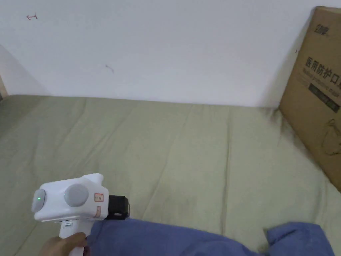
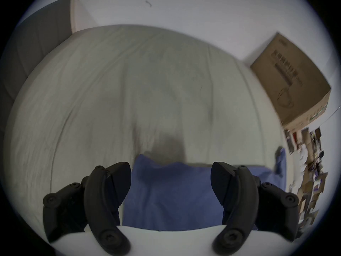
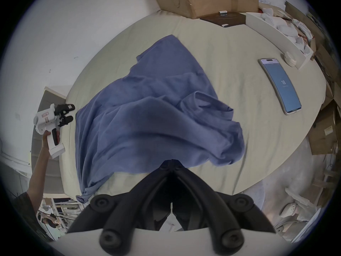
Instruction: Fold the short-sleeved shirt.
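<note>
Lying rumpled on the pale green bed (image 3: 230, 71), the blue shirt (image 3: 156, 112) reads as thin, limp cloth: light to lift, no stiffness to keep a shape, and ready to sag or bunch wherever it is not held. It is spread loosely across the middle of the bed, with one part humped and turned over on itself and a twisted tail trailing toward the near edge in the right gripper view.

The right gripper (image 3: 172, 165) has its jaws pressed together at the shirt's near hem, and cloth seems pinched between the tips, though the exact bite is hidden under the fabric's edge. The left gripper (image 2: 170, 182) hovers with its jaws spread wide over another edge of the shirt, touching nothing that I can see; from the head view it sits just beside the blue cloth, held by a hand (image 1: 63, 245).

Such fabric is best taken at a hem, shoulder seam or corner, where doubled stitching gives the jaws something firmer to bite. A single pinch would let the rest hang and swing, so my judgement is that two well-separated holds along one edge would keep it taut enough to lay flat. Smooth jaws may slip on one thin layer.

A phone (image 3: 280, 85) lies well apart from the shirt, and a box (image 1: 316, 100) leans at the wall.
</note>
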### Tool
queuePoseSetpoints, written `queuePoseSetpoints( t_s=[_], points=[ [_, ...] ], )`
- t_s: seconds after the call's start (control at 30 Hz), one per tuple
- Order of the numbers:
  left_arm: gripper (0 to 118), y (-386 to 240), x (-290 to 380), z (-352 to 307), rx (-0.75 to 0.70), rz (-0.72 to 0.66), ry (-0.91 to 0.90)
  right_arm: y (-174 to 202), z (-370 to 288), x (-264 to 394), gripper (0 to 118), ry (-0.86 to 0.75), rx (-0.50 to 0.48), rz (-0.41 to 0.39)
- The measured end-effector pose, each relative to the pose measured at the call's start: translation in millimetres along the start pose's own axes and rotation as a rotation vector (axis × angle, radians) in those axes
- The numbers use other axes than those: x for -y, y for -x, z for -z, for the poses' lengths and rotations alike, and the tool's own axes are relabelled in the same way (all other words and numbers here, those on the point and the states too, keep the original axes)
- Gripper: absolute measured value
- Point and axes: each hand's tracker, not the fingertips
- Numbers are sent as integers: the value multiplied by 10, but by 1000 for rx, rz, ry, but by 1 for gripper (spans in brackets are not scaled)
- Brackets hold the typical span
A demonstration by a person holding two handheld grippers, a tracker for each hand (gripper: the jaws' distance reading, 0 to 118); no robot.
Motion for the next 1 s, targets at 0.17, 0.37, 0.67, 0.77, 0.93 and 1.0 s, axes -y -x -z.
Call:
queuePoseSetpoints(
  t_s=[0.17, 0.37, 0.67, 0.77, 0.93, 1.0],
  points=[
    [80, 35, 133, 272, -107, 102, 101, -46, 56, -130, 0, 14, 34, -21],
    [2, -137, 179, -98, -60, 179, 68, -33, 153, -377, 0, 6, 69, -85],
    [2, -95, 417, 166, -119, 146, 79, -131, 582, -1211, 79, -92, 165, -57],
    [2, -194, 425, 177, -179, 263, 74, -214, 854, -1463, 79, -42, 173, -35],
    [2, -206, 446, 202, -191, 266, 68, -257, 1188, -1706, 79, 5, 228, -40],
    [2, -153, 450, 195, -166, 228, 63, -301, 1356, -1760, 79, 55, 253, -61]
  ],
)
